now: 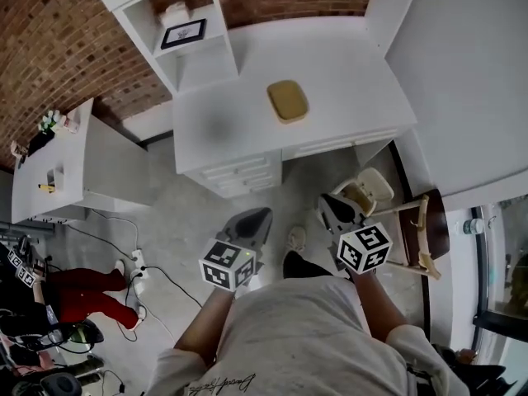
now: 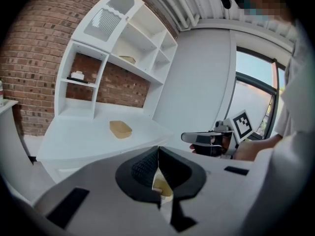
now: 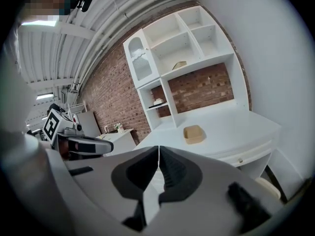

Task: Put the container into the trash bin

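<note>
Shot in bright, even indoor light. Looked flat on the white desk (image 1: pixel 346 81) in the head view, with just one soft grey shadow smudge left of the container (image 1: pixel 287 101). Went dimmer over the floor (image 1: pixel 186 229) toward lower left. Took daylight from the window (image 2: pixel 253 82) in the left gripper view, slightly blown out. Bent hard by fisheye in both gripper views, black vignette at the corners. Went soft in the near foreground there, with the far shelves (image 3: pixel 182 43) sharp enough. Showed no motion smear.

Tan container (image 1: pixel 287 101) on white desk (image 1: pixel 356 79)
</note>
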The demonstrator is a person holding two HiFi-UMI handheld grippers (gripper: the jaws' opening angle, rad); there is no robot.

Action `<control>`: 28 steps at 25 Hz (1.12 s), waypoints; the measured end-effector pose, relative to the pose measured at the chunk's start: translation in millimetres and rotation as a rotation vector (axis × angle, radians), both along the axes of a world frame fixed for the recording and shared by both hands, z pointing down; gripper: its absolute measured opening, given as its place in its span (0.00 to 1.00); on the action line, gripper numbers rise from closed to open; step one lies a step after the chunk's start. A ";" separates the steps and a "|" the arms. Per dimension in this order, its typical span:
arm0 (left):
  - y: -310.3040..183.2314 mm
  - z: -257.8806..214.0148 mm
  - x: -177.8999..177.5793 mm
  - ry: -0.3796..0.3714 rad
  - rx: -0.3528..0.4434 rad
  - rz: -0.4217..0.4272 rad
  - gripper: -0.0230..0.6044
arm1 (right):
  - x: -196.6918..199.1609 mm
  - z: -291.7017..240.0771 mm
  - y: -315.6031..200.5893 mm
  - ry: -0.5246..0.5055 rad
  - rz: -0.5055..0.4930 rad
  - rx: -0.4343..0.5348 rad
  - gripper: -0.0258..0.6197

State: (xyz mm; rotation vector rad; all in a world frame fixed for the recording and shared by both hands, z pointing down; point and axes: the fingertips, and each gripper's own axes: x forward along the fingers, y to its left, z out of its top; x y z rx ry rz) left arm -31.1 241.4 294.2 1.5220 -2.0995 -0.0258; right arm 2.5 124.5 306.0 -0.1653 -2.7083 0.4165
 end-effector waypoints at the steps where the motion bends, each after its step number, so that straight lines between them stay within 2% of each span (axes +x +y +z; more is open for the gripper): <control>1: -7.3 0.5 -6.8 0.002 -0.002 -0.006 0.06 | -6.6 0.2 -8.0 0.002 -0.003 -0.002 0.09; 8: -49.4 -8.1 -51.1 -0.020 0.010 -0.048 0.06 | -53.7 -1.6 -49.1 -0.009 -0.048 0.010 0.09; 14: -60.8 -2.1 -64.2 -0.016 -0.019 -0.048 0.06 | -73.3 0.6 -59.2 -0.006 -0.076 0.005 0.09; 20: -66.5 0.0 -83.4 -0.005 -0.038 -0.047 0.06 | -91.1 6.6 -60.9 0.011 -0.076 -0.013 0.09; 26: -82.6 -0.7 -119.1 -0.068 -0.046 -0.030 0.06 | -117.8 5.5 -82.3 0.017 -0.023 0.010 0.09; 28: -88.3 -0.8 -133.4 -0.068 -0.042 -0.022 0.06 | -128.7 3.7 -87.5 0.014 -0.015 0.008 0.09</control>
